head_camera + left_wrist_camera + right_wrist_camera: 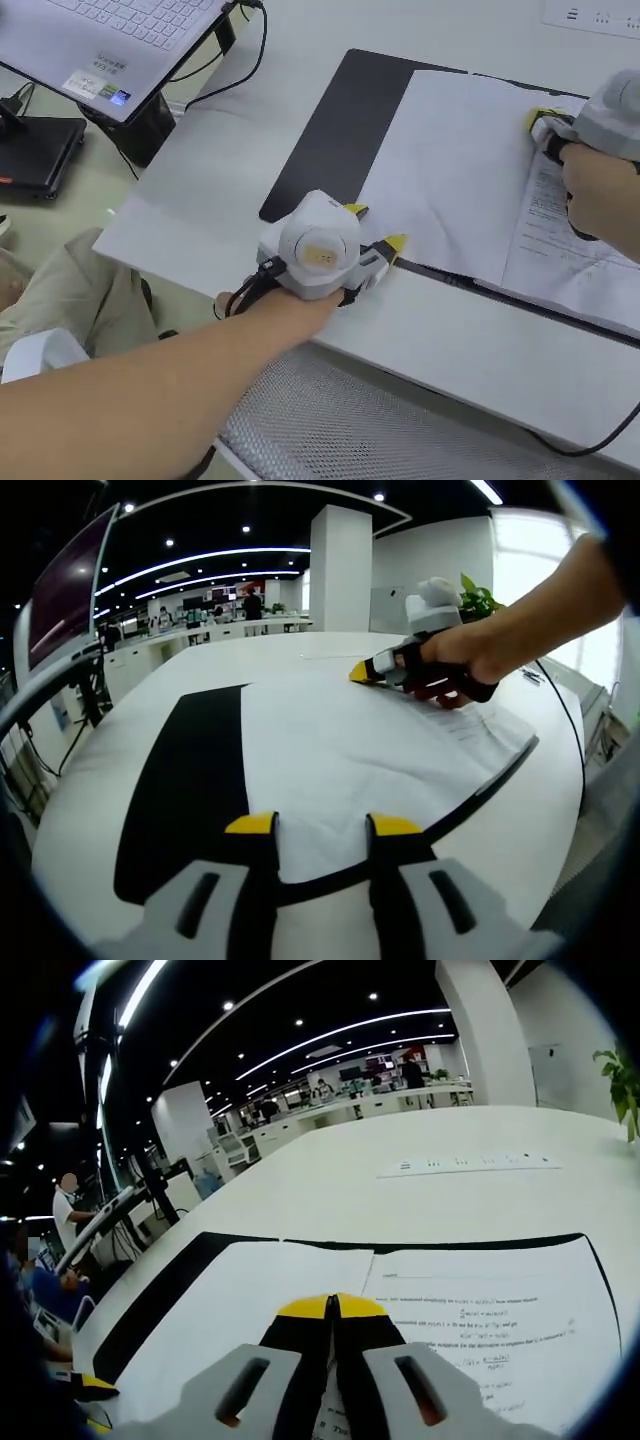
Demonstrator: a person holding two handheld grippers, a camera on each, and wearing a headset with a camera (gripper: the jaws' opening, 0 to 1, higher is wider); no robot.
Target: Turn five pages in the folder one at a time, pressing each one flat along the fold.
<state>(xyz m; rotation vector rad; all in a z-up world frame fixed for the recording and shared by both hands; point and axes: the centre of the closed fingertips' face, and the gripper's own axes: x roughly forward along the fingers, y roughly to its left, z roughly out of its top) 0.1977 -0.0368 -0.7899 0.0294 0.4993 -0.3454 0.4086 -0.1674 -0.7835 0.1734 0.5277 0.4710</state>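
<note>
The folder [330,130] lies open on the white worktop [470,340], with a blank page [450,170] spread over its black left cover. The left hand-held gripper [322,825] sits at the page's near edge, jaws apart. The right hand-held gripper [332,1307], jaws together, points down at the fold toward its far end, beside the printed sheet [560,230].

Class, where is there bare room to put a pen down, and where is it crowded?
Bare table lies between the laptop and the folder, along the near edge right of the left gripper, and beyond the folder toward the power strip. Crowded: the pages, with the right gripper on them.
</note>
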